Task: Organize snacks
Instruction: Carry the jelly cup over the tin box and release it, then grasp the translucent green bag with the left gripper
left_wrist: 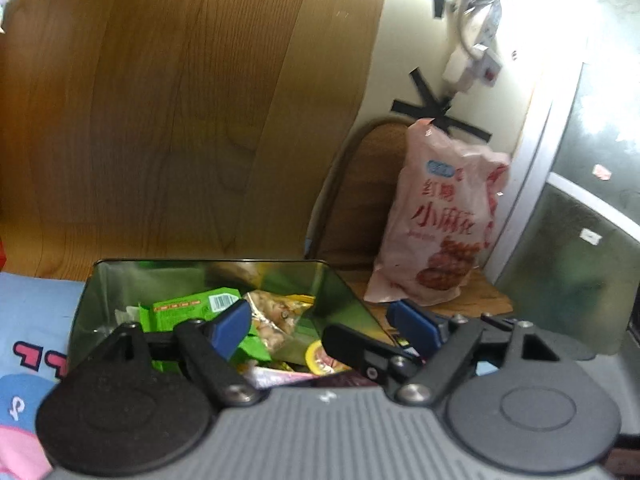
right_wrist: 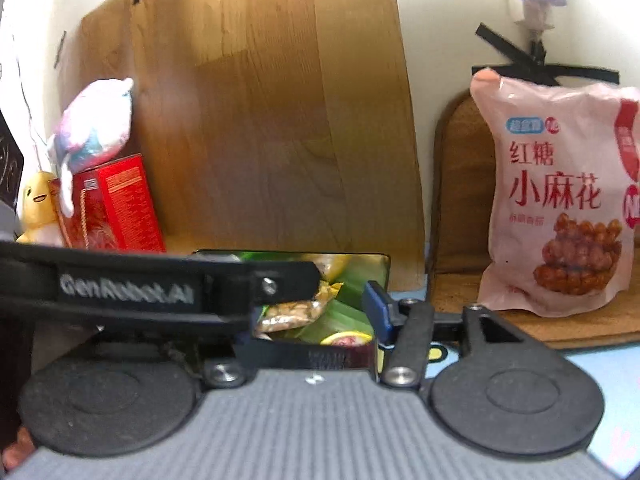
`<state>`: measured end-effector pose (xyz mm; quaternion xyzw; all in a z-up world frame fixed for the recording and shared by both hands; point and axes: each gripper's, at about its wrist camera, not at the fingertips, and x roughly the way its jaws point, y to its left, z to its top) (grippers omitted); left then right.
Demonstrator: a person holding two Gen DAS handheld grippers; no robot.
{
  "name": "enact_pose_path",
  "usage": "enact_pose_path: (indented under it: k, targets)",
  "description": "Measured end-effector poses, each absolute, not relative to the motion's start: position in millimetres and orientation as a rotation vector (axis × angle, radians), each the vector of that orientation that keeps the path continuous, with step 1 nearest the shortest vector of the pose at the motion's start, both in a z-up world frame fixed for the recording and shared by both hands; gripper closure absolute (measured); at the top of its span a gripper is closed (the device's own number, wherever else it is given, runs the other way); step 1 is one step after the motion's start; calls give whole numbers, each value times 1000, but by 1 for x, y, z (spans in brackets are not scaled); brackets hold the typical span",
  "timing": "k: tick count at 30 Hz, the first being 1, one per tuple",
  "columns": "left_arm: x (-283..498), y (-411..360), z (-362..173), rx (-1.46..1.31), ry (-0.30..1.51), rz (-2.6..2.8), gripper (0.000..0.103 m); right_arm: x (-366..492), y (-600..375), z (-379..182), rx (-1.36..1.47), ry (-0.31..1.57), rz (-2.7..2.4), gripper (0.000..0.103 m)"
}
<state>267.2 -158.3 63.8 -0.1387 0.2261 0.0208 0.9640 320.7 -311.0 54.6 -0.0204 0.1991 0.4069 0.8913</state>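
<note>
Your left tool (left_wrist: 320, 328) gapes wide over the metal tin (left_wrist: 208, 270) of snacks; right tool (right_wrist: 316, 304) state unclear. Pink snack bag (right_wrist: 556, 200) leans against the cream wall (right_wrist: 440, 40), on a wooden board (right_wrist: 460, 184); wood panel (right_wrist: 260, 100) behind.

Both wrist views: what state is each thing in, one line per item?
Metal tin: lid off, partly filled with snacks.
Pink snack bag: upright, sealed, outside the tin.
Red box: closed, standing, plush toy on top.
Left claw: open over the tin, holding nothing.
Right claw: open, holding nothing.
</note>
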Motion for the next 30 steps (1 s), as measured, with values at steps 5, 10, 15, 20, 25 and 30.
enact_pose_path:
  k: [5,10,15,20,25,30]
  targets:
    - [213,-159,73,-261,382,21,15,288,-331,44,-12,490,930,43]
    - [143,-145,54,-278,377,68,13,280,-319,30,-48,675,1078,36]
    - [101,-100,22,-427,444,168,32,291,-300,20,52,869,1113,37]
    - [98,-57,2,-652,488,149,56,294,-287,16,89,925,1093,49]
    - [118,-54,-7,-681,518,94,56,298,-272,9,48,952,1094,57]
    - [128,-63,-23,-645,541,83,59,300,-248,3,62,983,1152,66]
